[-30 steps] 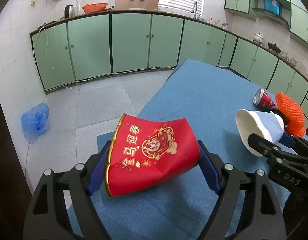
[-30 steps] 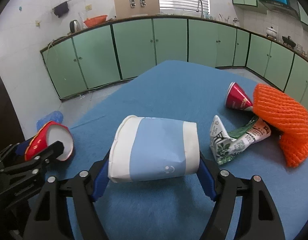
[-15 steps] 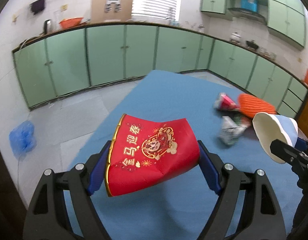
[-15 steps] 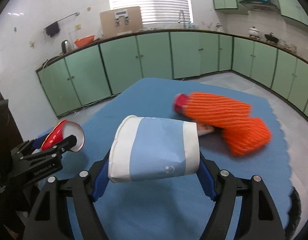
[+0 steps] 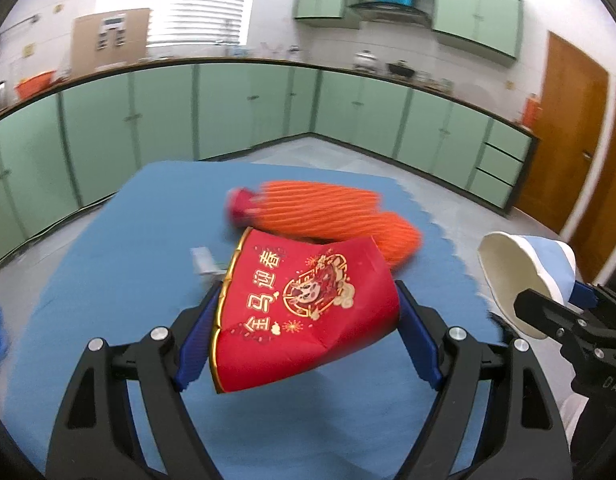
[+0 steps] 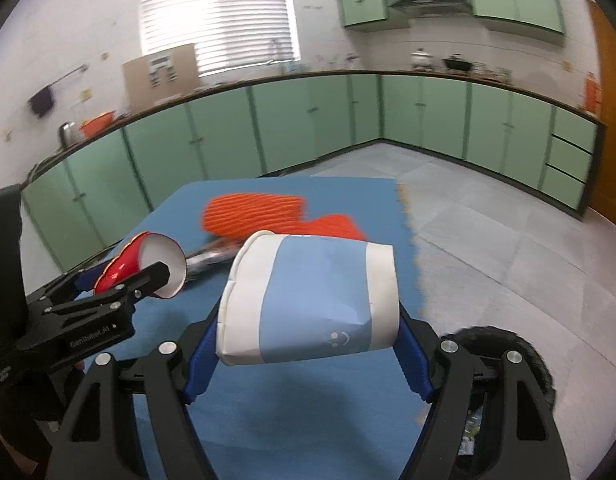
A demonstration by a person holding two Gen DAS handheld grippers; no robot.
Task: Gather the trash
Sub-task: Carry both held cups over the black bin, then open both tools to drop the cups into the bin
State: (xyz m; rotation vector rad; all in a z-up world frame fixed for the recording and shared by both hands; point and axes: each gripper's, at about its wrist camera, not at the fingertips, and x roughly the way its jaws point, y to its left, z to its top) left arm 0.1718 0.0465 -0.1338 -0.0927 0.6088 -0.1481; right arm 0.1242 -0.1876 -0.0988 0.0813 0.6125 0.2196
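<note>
left gripper [image 5: 308, 316]: jaws stand wide, its blue pads pressed on both sides of the red paper cup, which it holds lifted above the table
red paper cup [image 5: 303, 312]: lies sideways between the left pads, gold rim to the left, gold characters and a round emblem facing the camera, wall creased and dented; in the right wrist view its white inside shows, mouth toward that camera
right gripper [image 6: 308, 316]: jaws also wide, blue pads clamped on the blue and white paper cup, carried in the air over the near edge of the table
blue and white paper cup [image 6: 312, 300]: sideways in the grip, rolled rim to the left, small smiley printed near the lower right, wall a little crumpled; in the left wrist view it shows at the far right, open mouth turned toward the left gripper
blue table cover [image 5: 107, 260]: spreads beneath both grippers, scalloped edge on the right
orange mesh net [image 5: 328, 212]: lies on the cover beyond the red paper cup, blurred
red can [image 5: 239, 206]: touches the left end of the net, too blurred to read
black bin [image 6: 504, 356]: furry dark rim shows on the floor at the lower right, just behind the right finger of the right gripper, beside the table edge
green cabinets [image 6: 308, 132]: line the far walls
</note>
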